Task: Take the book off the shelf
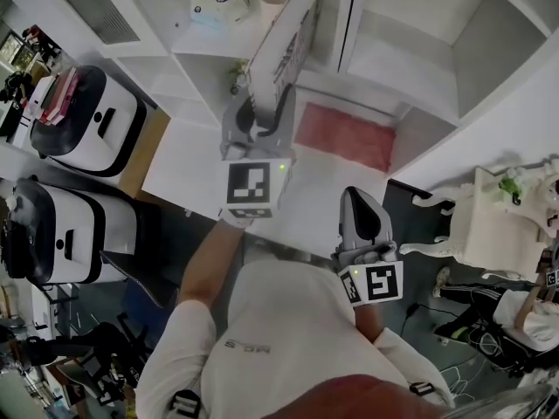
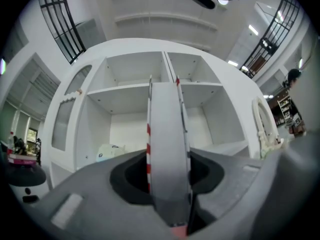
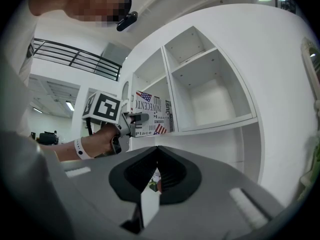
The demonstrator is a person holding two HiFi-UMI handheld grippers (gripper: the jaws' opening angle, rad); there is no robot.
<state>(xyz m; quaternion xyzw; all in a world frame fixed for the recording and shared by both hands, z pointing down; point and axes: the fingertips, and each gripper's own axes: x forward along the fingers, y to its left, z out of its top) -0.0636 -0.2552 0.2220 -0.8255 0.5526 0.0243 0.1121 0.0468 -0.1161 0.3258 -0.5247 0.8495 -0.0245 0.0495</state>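
Head view: the left gripper (image 1: 266, 116) holds a thin book with a newspaper-print cover (image 1: 286, 46) upright at the front of the white shelf unit (image 1: 397, 7)

Left gripper view: its jaws clamp the book's white page edge

Right gripper view: the right gripper (image 3: 157, 149) has its jaws together, empty; the cover print shows here

One white machine (image 1: 83, 116) is seen at ten o'clock, another machine (image 1: 61, 234) at nine, and a red mat (image 1: 345, 136) at one.
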